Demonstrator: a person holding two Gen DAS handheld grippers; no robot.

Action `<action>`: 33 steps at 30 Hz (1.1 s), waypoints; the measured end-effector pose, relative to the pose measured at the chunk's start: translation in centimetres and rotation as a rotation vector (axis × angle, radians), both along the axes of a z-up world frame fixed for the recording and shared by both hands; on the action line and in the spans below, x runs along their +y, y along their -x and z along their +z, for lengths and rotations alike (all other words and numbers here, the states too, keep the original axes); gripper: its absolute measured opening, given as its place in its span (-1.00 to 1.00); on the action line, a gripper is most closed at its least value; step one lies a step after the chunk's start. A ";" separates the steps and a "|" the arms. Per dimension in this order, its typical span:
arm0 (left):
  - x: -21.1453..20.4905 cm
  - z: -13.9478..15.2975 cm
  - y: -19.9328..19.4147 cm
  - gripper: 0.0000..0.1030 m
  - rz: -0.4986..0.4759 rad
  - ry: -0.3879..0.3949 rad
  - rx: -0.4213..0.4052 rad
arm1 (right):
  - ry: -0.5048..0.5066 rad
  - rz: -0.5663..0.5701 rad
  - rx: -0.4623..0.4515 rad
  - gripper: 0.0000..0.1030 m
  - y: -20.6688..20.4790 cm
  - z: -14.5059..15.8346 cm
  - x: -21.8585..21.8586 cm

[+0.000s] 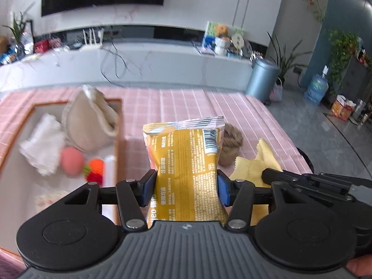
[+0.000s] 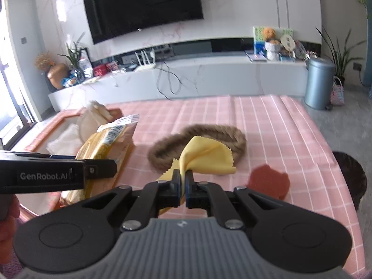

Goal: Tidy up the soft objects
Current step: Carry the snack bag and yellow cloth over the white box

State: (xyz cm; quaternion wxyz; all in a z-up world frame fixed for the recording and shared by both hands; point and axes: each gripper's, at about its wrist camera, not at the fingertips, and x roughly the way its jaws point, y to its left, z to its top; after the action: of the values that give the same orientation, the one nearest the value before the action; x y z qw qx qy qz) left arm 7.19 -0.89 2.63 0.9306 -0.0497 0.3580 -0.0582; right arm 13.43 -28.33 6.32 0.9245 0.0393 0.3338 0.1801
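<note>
My left gripper [image 1: 186, 187] is shut on a yellow snack packet [image 1: 186, 162], held upright above the pink checked tablecloth [image 1: 186, 102], its blue pads pressing both sides. The same snack packet [image 2: 104, 144] shows at the left of the right wrist view. My right gripper [image 2: 183, 179] is shut on a yellow cloth [image 2: 207, 158], which fans out past the fingertips, lifted off the table. Behind the cloth lies a brown furry band [image 2: 209, 131]. The tray [image 1: 117, 125] on the left holds a beige pouch [image 1: 88, 125], a white cloth [image 1: 44, 144], a pink ball [image 1: 72, 160] and a knitted strawberry [image 1: 95, 169].
A red flat piece [image 2: 269, 181] lies on the tablecloth [image 2: 279, 125] right of my right gripper. The right gripper's body [image 1: 325, 183] reaches in beside the packet, over the yellow cloth [image 1: 255, 169]. Beyond the table stand a white TV bench [image 2: 209, 74] and a grey bin [image 2: 319, 83].
</note>
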 end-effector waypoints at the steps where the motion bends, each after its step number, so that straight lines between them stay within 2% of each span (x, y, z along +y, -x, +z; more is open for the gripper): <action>1: 0.4 0.4 0.2 0.19 0.006 0.001 -0.011 | -0.008 0.016 -0.014 -0.99 0.3 0.7 0.5; 9: 6.1 2.6 1.3 0.19 0.097 0.053 -0.041 | -0.055 0.147 -0.066 -0.99 1.5 4.1 4.6; 17: 12.2 2.9 0.9 0.19 0.186 0.090 -0.014 | -0.055 0.334 -0.085 -0.99 0.9 6.1 10.9; 21: 14.9 1.4 0.4 0.19 0.227 0.085 0.034 | 0.009 0.423 -0.075 -0.99 0.2 5.6 14.9; 24: 16.8 0.2 0.3 0.19 0.259 0.077 0.066 | 0.078 0.495 -0.042 -0.99 -0.6 3.9 17.7; 28: 18.5 -1.1 0.2 0.19 0.283 0.093 0.098 | 0.202 0.568 -0.001 -1.00 -1.5 1.2 20.8; 33: 19.1 -2.5 0.2 0.19 0.278 0.059 0.140 | 0.373 0.638 0.043 -1.00 -2.6 -2.3 23.8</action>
State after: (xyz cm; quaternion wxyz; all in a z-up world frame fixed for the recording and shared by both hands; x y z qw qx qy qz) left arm 6.99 18.26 0.16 0.9007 -0.1300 0.4096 0.0640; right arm 16.03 -4.57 3.97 0.8059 -0.2320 0.3755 0.3946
